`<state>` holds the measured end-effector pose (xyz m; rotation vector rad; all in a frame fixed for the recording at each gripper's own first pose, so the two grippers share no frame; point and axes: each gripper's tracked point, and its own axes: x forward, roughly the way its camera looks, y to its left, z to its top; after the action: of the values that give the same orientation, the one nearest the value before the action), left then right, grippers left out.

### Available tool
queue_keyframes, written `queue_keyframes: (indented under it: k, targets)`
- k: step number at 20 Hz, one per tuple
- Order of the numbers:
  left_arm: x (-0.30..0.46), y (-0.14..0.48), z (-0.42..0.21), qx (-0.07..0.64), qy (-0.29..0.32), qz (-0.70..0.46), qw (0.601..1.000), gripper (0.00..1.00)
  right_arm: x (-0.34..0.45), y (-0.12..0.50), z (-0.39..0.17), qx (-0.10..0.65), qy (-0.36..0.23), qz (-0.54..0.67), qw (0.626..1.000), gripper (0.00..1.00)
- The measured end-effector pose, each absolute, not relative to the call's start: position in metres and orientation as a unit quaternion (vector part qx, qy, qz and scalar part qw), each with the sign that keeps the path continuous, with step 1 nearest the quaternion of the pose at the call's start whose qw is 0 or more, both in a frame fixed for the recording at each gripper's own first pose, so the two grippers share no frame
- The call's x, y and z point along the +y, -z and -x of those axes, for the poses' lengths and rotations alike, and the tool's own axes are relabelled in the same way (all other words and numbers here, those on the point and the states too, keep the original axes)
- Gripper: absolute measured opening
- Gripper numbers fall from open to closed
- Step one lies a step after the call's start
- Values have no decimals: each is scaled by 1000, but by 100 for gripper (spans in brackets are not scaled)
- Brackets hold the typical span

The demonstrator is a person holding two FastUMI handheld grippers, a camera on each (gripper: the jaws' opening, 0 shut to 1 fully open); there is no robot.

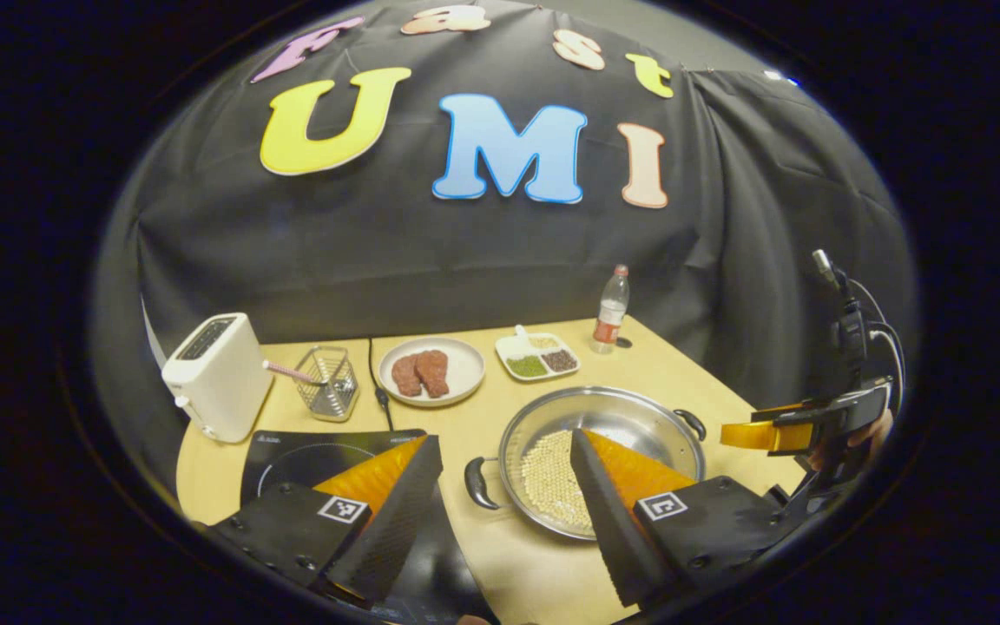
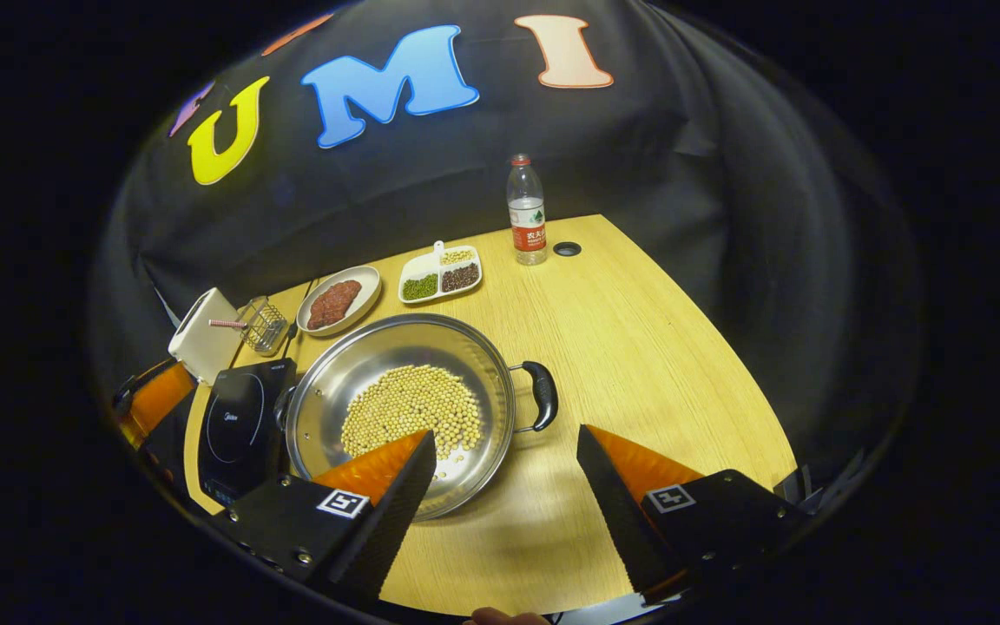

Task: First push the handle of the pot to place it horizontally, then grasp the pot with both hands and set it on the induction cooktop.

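Our left gripper (image 1: 504,486) hangs with its jaws spread wide and nothing between them, above the near left handle (image 1: 478,482) of the pot (image 1: 604,456); our right gripper (image 2: 504,482) is likewise agape, near the right handle (image 2: 543,395). The pot sits on the table (image 2: 639,347), just right of the induction cooktop (image 2: 240,417). We judge the handles nearly level, so we should nudge gently, keeping the beans (image 2: 413,408) settled.
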<state>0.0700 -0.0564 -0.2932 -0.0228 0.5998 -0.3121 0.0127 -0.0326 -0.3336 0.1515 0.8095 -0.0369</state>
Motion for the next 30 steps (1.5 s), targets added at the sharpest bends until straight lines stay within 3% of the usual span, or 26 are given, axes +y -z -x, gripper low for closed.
queue_keyframes:
  k: [12, 13, 18, 25, 26, 27, 29, 30]
  targets:
    - [-75, 408, -107, 385, 105, -9, 917, 96, -42, 377, -67, 412, -1, -52, 910, 100]
    - [-74, 414, -108, 391, 101, -10, 915, 99, -42, 380, -70, 414, -1, -54, 908, 100]
    - [-75, 439, -111, 420, 95, -12, 902, 96, -37, 403, -83, 436, -1, -54, 898, 100]
    - [-73, 456, -117, 429, 82, -33, 899, 99, -46, 427, -92, 450, 21, -42, 892, 100]
    - [-72, 460, -117, 432, 79, -40, 898, 93, -47, 430, -93, 454, 23, -36, 890, 98]
    - [-68, 465, -119, 434, 76, -49, 897, 89, -48, 433, -93, 458, 24, -34, 888, 89]
    - [-67, 472, -115, 445, 76, -54, 891, 82, -49, 437, -94, 462, 26, -33, 886, 88]
    - [-67, 470, -116, 441, 77, -55, 893, 82, -46, 436, -94, 463, 21, -42, 885, 79]
